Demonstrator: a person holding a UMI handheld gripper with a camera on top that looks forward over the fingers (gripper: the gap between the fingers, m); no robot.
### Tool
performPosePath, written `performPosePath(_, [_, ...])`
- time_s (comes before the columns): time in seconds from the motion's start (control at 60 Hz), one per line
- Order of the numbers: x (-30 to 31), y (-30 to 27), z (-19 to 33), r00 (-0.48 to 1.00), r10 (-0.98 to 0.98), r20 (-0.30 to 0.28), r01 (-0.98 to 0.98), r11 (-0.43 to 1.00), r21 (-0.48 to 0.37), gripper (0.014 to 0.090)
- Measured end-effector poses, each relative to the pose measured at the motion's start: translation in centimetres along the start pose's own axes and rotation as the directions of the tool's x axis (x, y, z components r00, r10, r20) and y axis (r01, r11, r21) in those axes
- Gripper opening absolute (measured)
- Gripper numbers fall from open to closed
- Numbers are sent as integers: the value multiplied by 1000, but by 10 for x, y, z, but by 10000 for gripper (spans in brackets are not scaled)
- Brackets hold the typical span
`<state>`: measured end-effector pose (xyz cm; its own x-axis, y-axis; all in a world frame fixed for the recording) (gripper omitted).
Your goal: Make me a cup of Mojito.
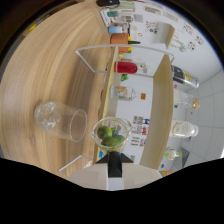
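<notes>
A small clear glass cup [111, 134] holding several green limes sits just ahead of my gripper [114, 167], of which only a black and white part shows below the cup. Beside the cup, on the wooden tabletop [45, 70], is an empty clear drinking glass [60, 120] with a thick base. The whole scene appears turned on its side. I cannot see whether the lime cup is resting on something or being held.
Beyond the cup stands a wooden shelf unit [159, 105] with a red bottle [126, 66], an orange cup [119, 39] and small jars. Clear bottles [182, 129] stand past the shelf. A thin white frame [125, 46] crosses ahead.
</notes>
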<state>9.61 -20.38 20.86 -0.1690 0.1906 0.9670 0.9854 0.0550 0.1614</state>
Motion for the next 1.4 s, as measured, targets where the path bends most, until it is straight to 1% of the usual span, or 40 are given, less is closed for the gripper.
performPosePath(0.05, [0,0,0,999,-49,-12,50,999,14,155])
performPosePath(0.117, [-2,0,-1,996,-86,-11,86,996,27,157])
performPosePath(0.233, [-1,1,-1,996,-84,-15,85,996,35,158])
performPosePath(0.367, [9,8,-4,1000,21,-21,-20,999,27,157])
performPosePath(0.417, [16,9,-7,994,108,-26,-107,994,33,157])
performPosePath(0.467, [27,13,-12,971,239,-28,-238,971,32,158])
performPosePath(0.55, [55,27,-26,862,505,-41,-504,863,29,157])
performPosePath(0.65, [76,53,-45,613,789,-51,-788,615,36,158])
performPosePath(0.7, [74,67,-53,471,881,-35,-881,472,29,158])
performPosePath(0.767, [56,91,-57,285,958,-29,-958,285,-13,158])
performPosePath(0.85, [8,116,-55,86,996,-12,-990,84,-109,157])
performPosePath(0.9, [-28,129,-53,5,1000,-15,-982,2,-186,157])
performPosePath(1.0, [-100,143,-47,-103,994,-24,-941,-106,-320,158])
performPosePath(1.067, [-144,149,-48,-148,988,-30,-903,-148,-404,158])
performPosePath(1.133, [-180,149,-46,-176,984,-28,-873,-169,-456,157])
performPosePath(1.2, [-203,146,-47,-203,979,-22,-844,-186,-502,157])
performPosePath(1.25, [-215,145,-48,-212,977,-12,-827,-186,-530,157])
performPosePath(1.267, [-223,143,-45,-213,977,-12,-831,-187,-524,156])
performPosePath(1.333, [-237,140,-43,-216,976,-2,-823,-183,-537,156])
performPosePath(1.4, [-248,138,-43,-230,973,-4,-810,-194,-554,158])
